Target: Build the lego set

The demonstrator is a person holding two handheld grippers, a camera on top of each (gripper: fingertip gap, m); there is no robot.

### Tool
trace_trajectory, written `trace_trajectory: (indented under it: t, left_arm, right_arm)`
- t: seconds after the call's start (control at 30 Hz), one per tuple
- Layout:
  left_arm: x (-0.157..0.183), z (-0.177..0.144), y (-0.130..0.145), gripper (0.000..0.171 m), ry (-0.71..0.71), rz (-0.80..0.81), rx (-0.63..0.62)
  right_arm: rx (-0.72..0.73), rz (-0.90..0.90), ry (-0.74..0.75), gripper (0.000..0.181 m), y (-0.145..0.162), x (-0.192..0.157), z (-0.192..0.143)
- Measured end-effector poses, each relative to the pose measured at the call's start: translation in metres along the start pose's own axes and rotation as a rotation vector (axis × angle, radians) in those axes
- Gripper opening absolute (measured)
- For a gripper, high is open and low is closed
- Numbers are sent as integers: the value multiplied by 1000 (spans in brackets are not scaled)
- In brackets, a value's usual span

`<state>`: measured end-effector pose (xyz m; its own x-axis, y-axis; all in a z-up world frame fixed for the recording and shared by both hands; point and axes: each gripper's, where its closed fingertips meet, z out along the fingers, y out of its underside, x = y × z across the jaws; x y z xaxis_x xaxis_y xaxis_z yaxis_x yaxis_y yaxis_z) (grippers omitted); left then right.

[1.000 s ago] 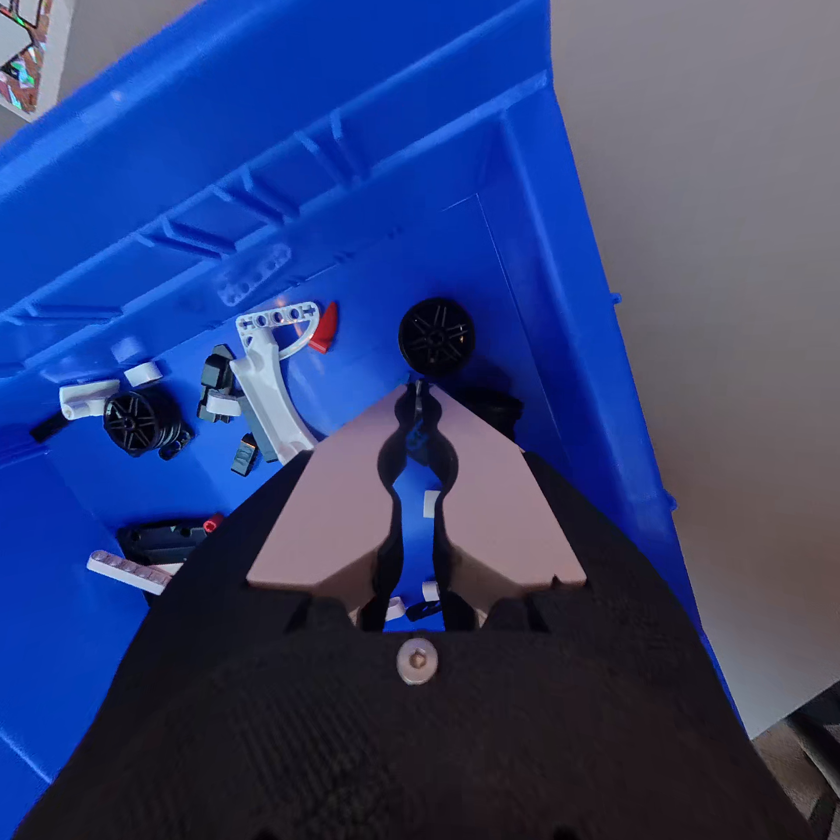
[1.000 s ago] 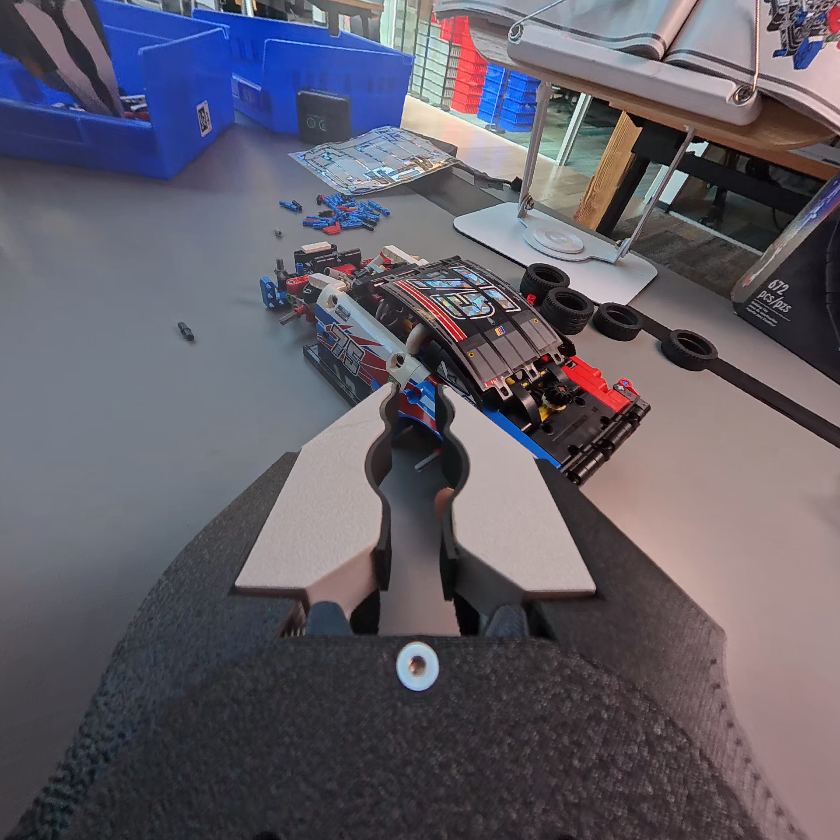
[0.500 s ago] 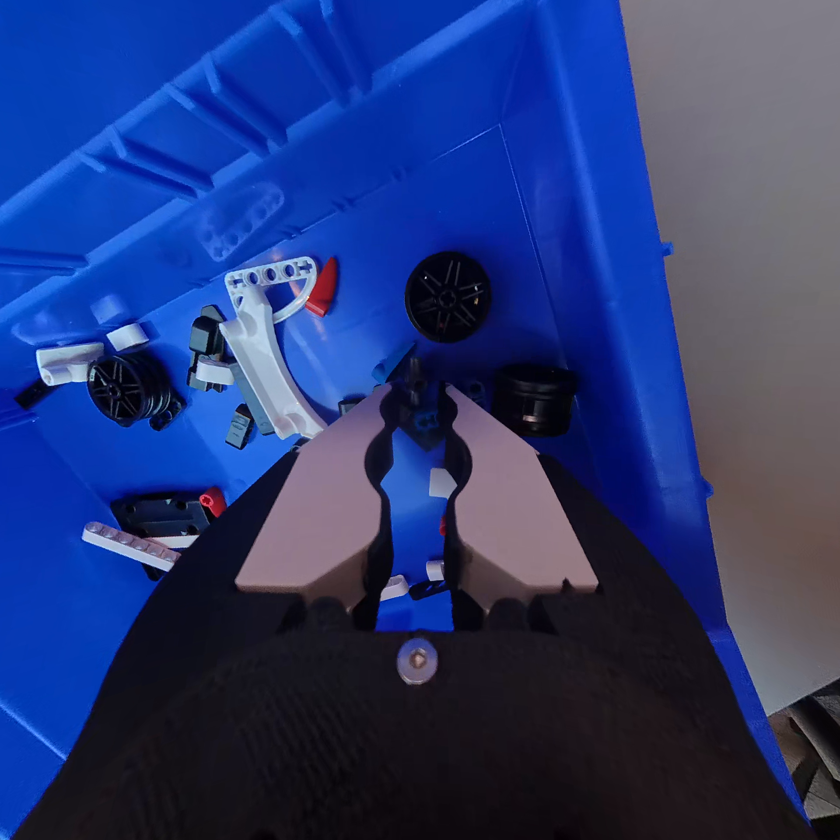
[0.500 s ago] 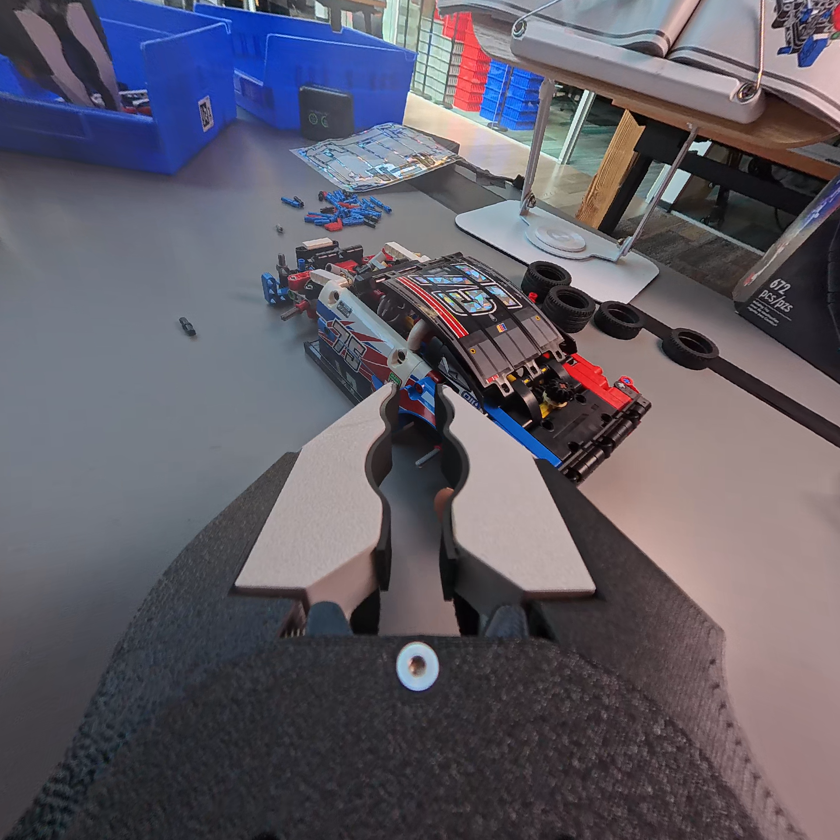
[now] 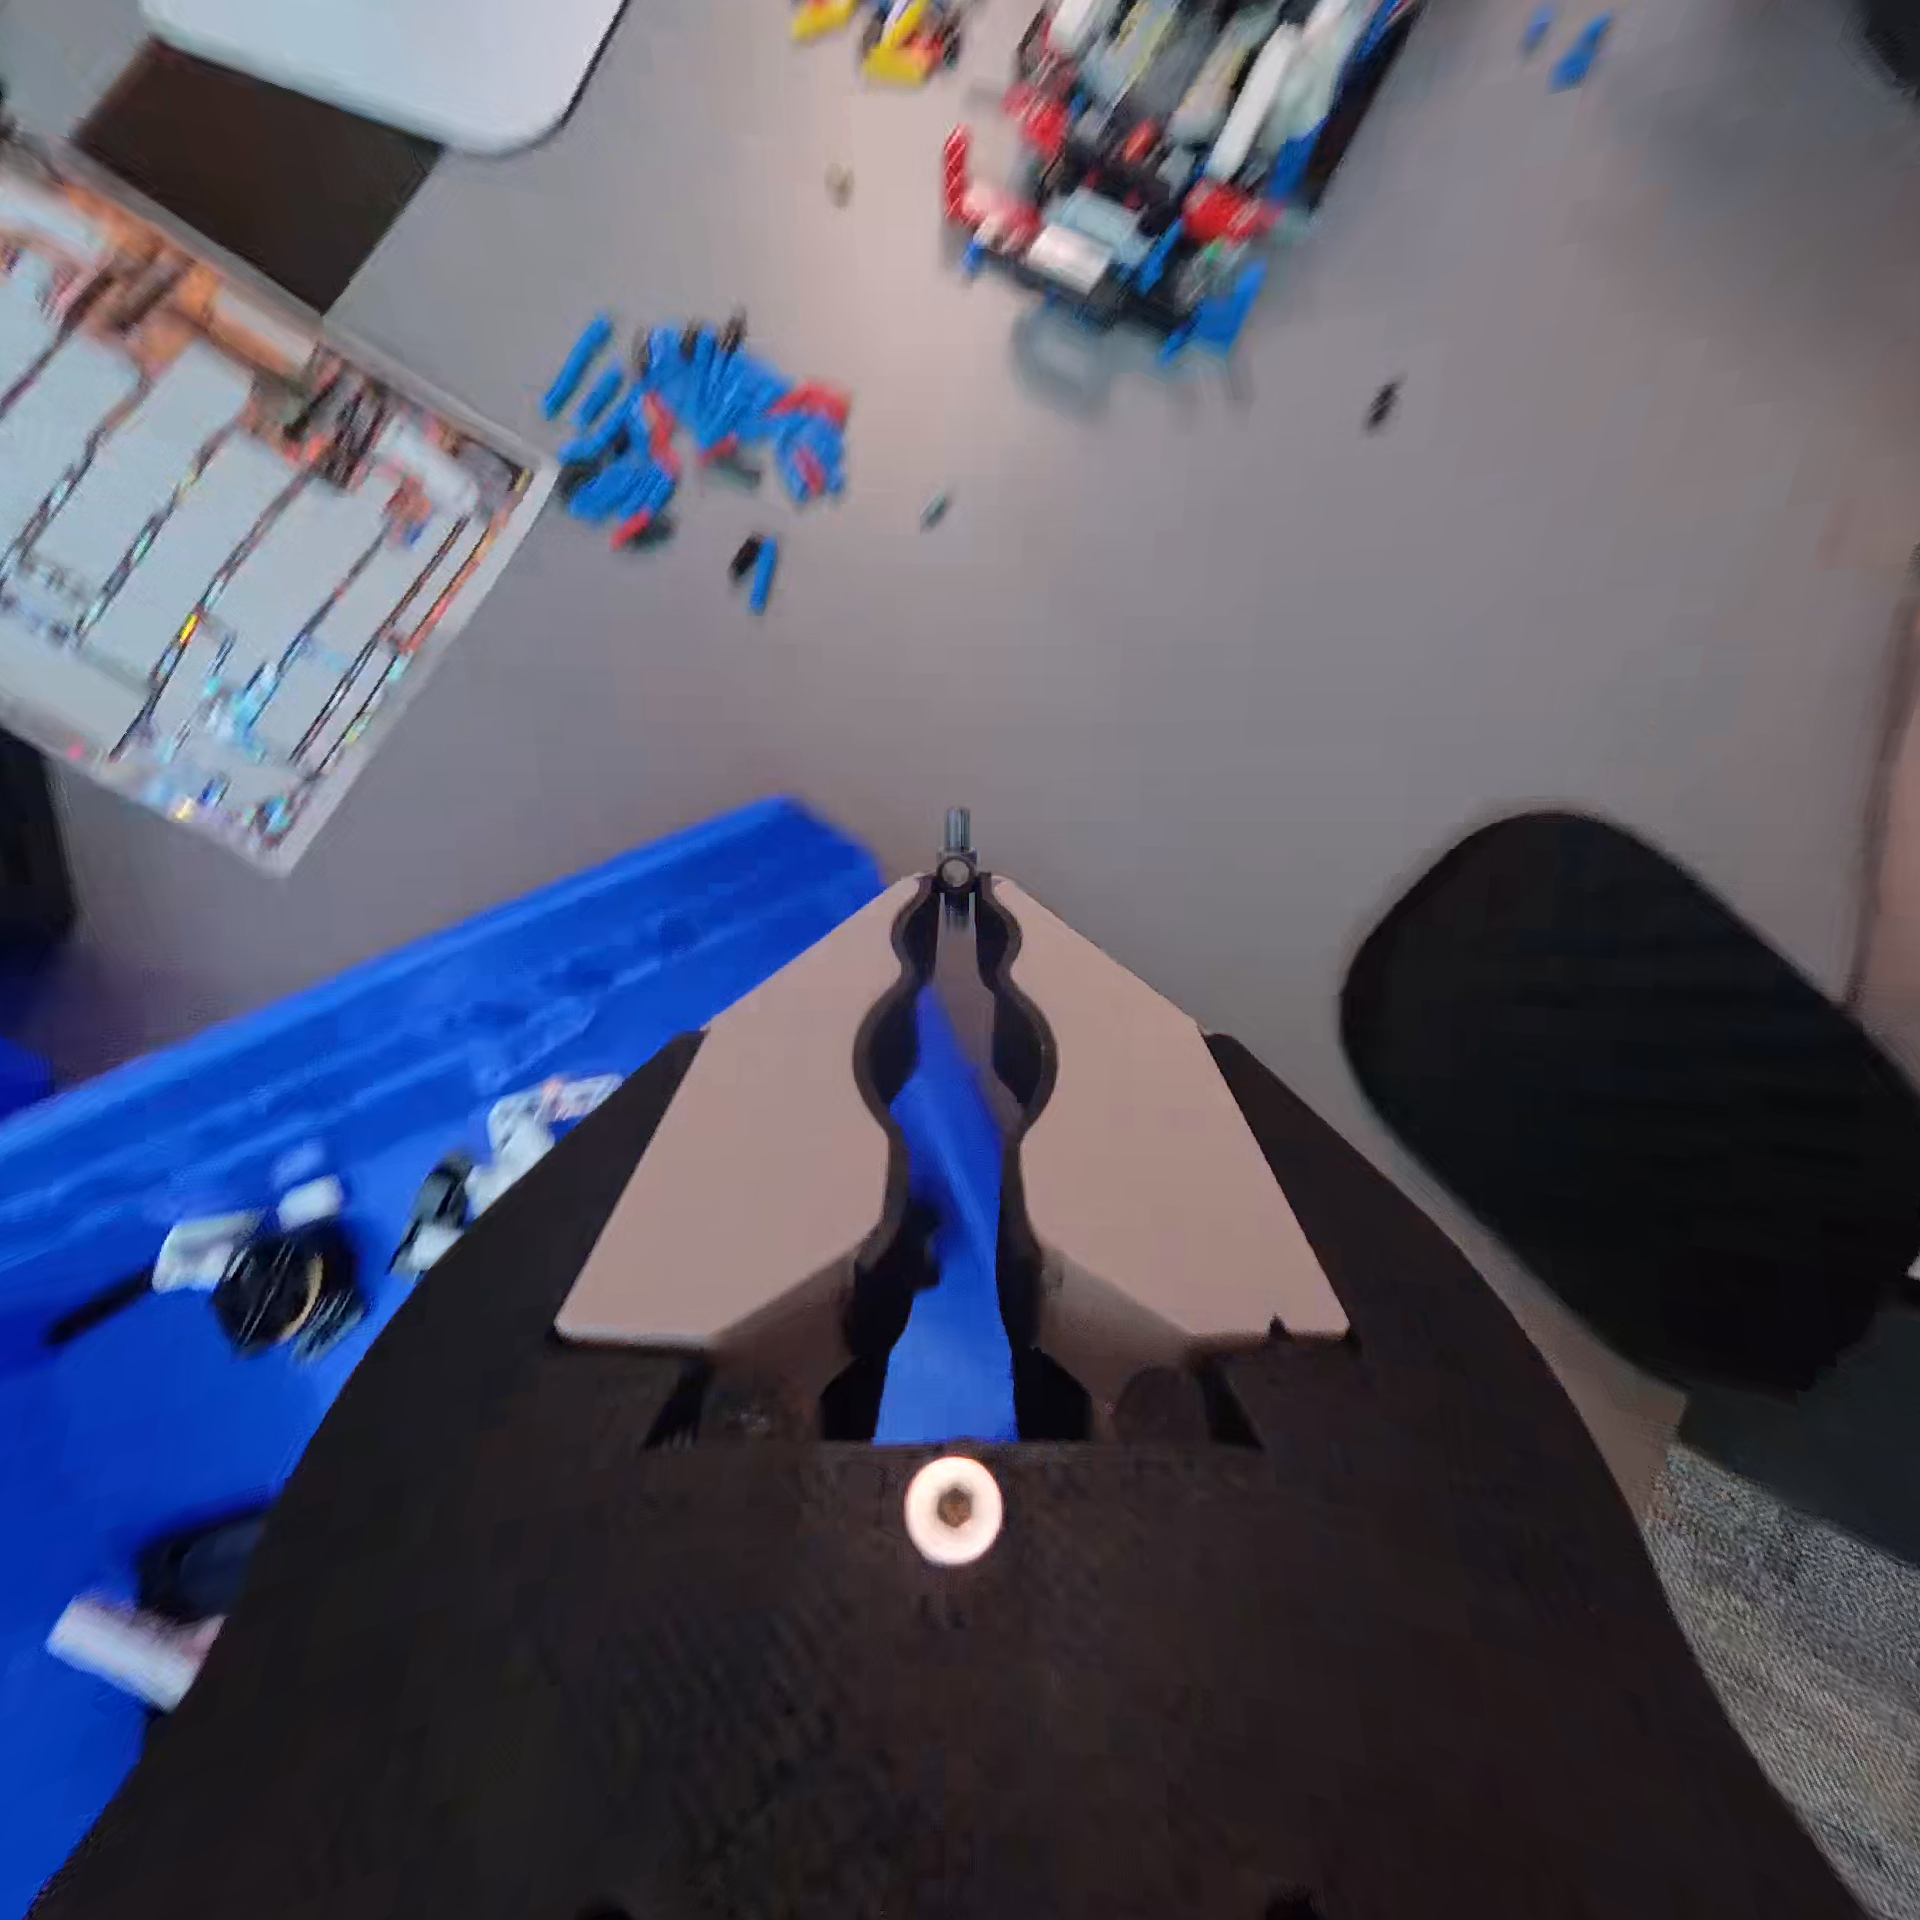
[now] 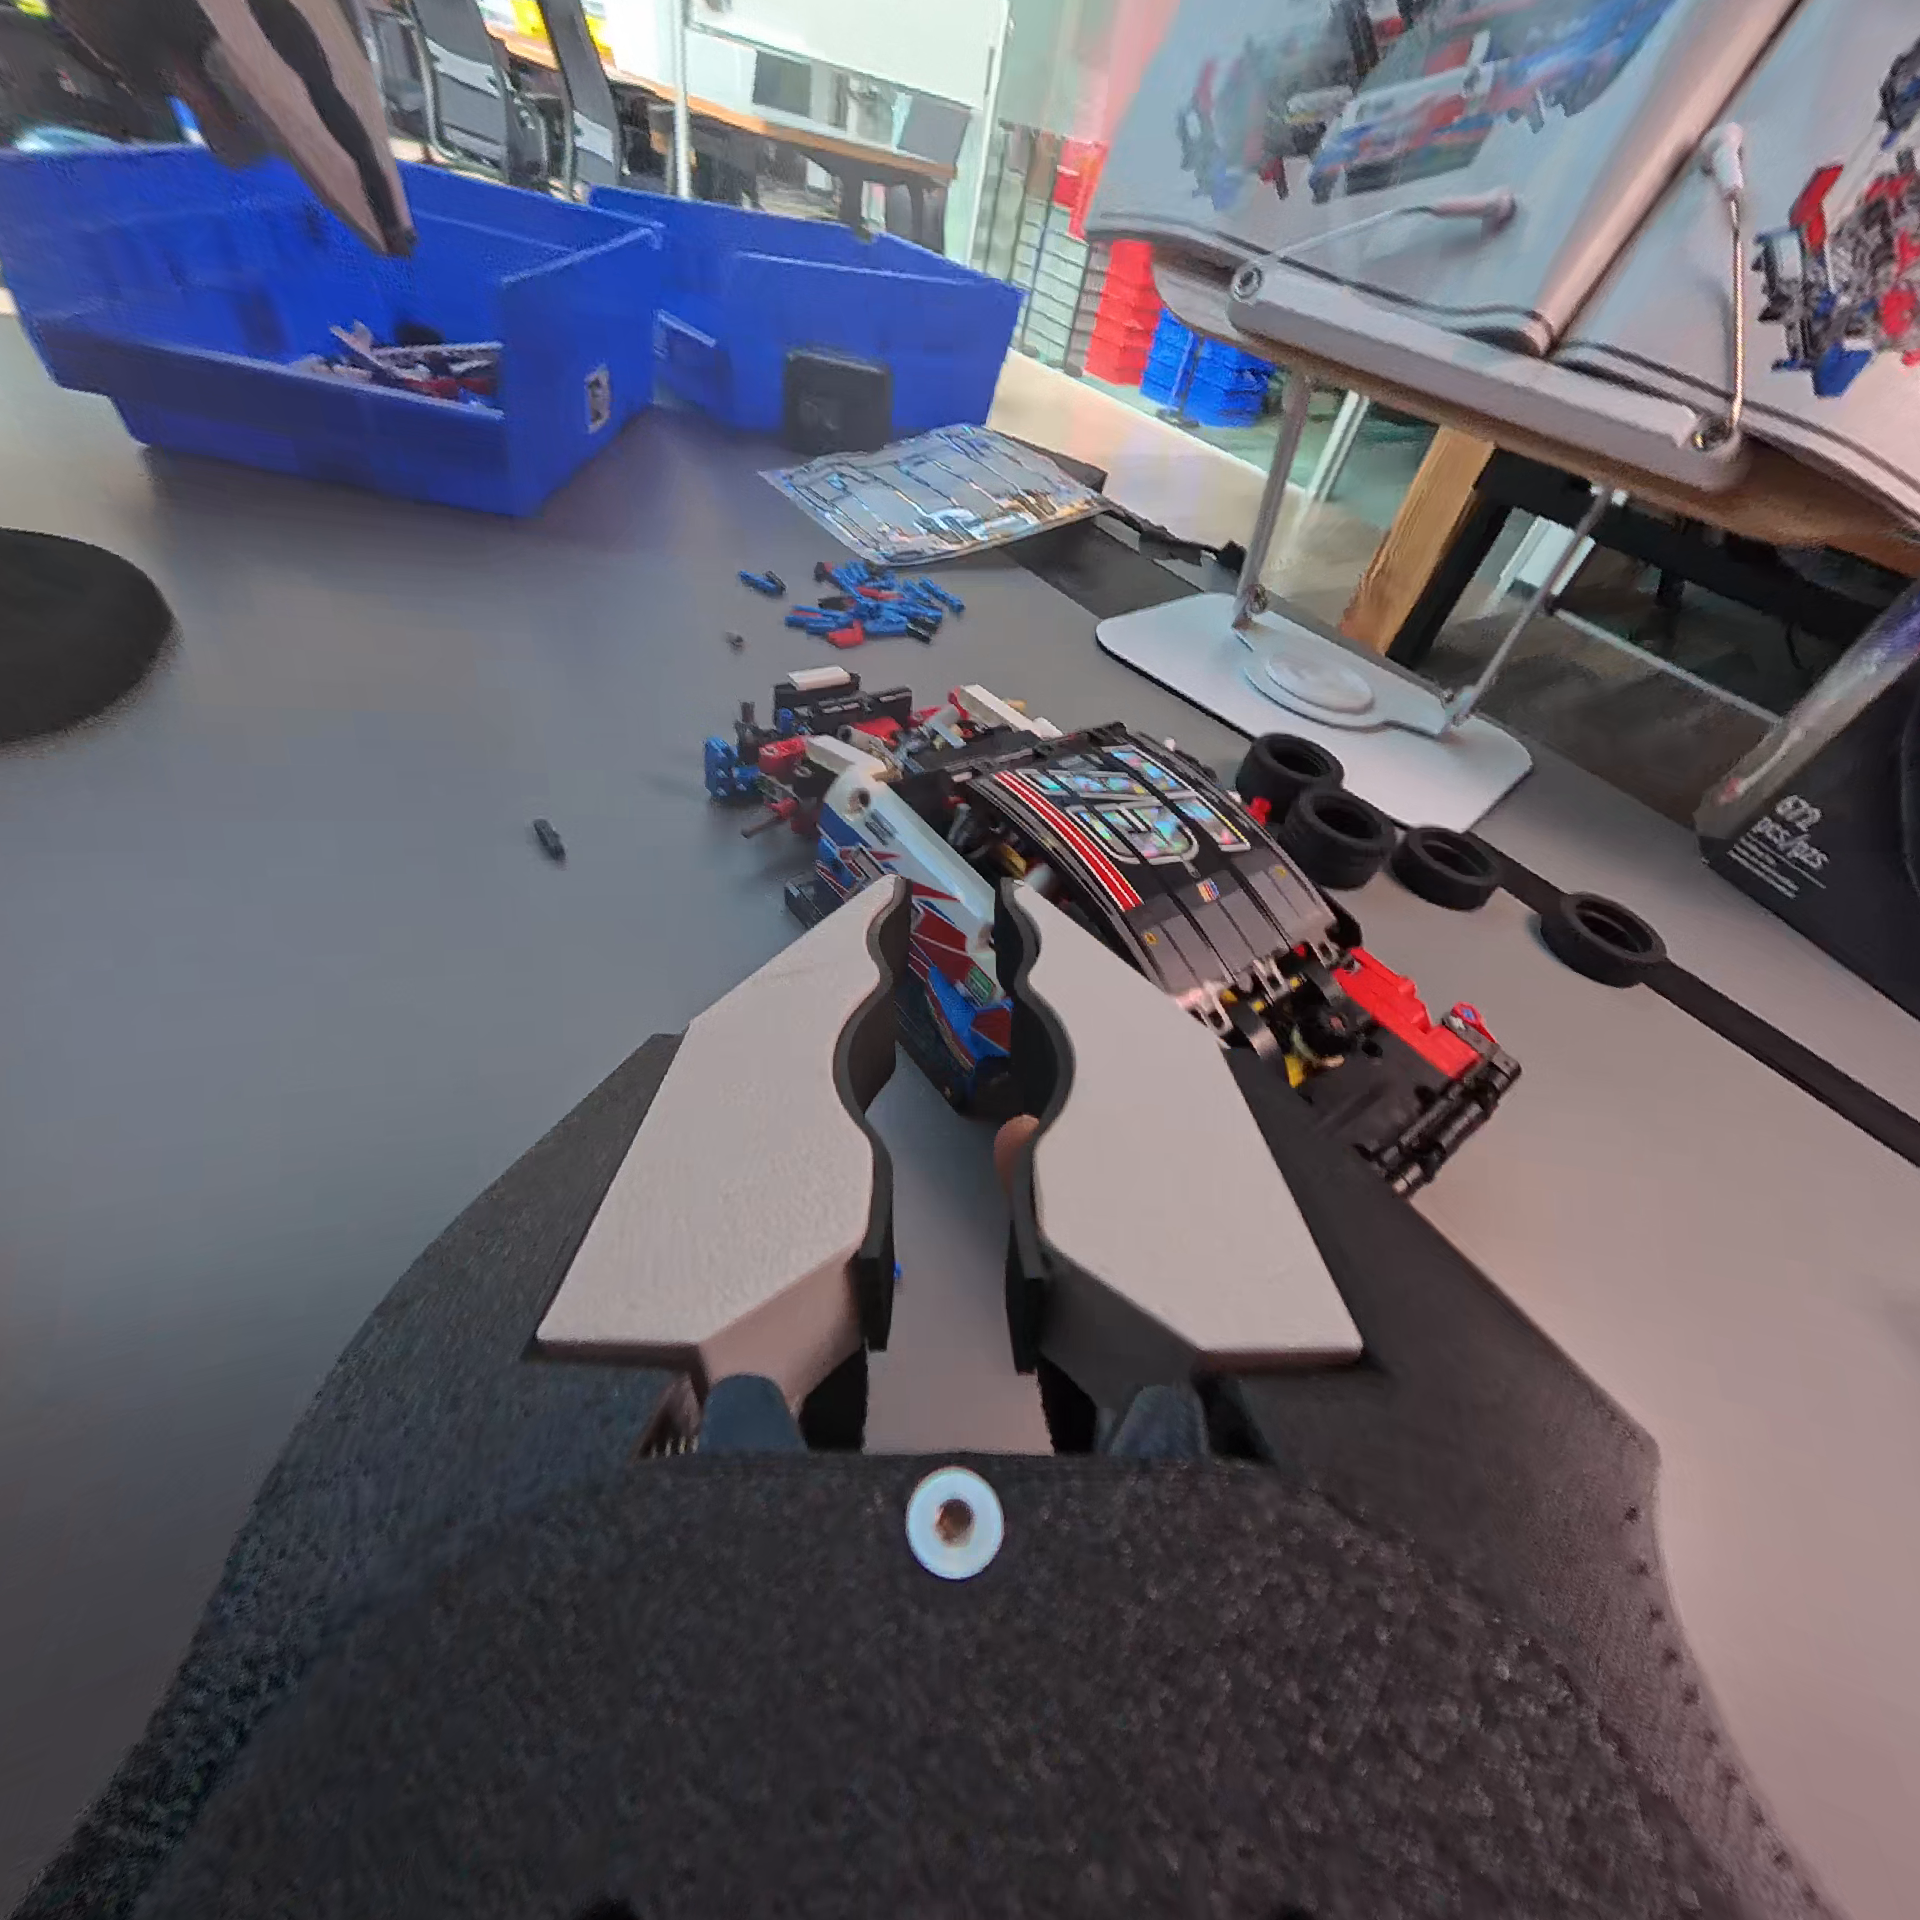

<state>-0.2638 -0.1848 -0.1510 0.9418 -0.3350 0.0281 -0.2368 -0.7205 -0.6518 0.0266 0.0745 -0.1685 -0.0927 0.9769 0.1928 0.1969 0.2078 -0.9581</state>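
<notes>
My left gripper is shut on a small black pin that sticks out past its tips. It is held above the corner of the blue parts bin, facing the grey table. This view is blurred. The left gripper also shows in the right wrist view, raised over the bin. The partly built lego car lies on the table, and it also shows in the left wrist view. My right gripper has its jaws narrowly apart around the car's white and blue side panel.
A pile of blue pins and a sticker sheet lie beyond the car. Several black tyres sit right of it, before a book stand holding the manual. A second blue bin stands behind. A black rounded object is at the right. My right fingertips sit around 40 centimetres from my left ones.
My left gripper closed on the black pin in the bin, lifted out and swung toward the table and the car. The right gripper stayed at the car; its view shifted slightly.
</notes>
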Motion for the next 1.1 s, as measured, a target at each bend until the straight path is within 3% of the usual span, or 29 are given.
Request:
trace_trajectory:
  t: [0.17,0.3,0.47,0.67,0.8,0.93,1.03,1.1]
  left_arm:
    - [114,47,-87,5,346,108,243]
    - [180,97,-114,5,543,217,228]
    - [218,127,-132,5,644,308,176]
    - [229,132,-134,5,676,311,157]
    - [196,118,-133,5,498,338,234]
    - [91,58,-120,27,38,271,323]
    - [1,-8,-82,44,-296,123,313]
    - [-44,-38,-33,55,-435,32,174]
  right_arm:
    - [74,-155,-304,15,-46,-84,19]
    - [57,-357,-465,20,-53,-139,31]
    - [72,-465,-489,23,-62,-157,35]
    - [67,-512,-475,8,-56,-157,29]
    - [-19,-485,-438,8,-40,-135,21]
    - [-312,-384,-225,8,25,-55,0]
    - [-443,-259,-34,8,58,-2,-25]
    - [-504,-127,-22,8,75,11,-39]
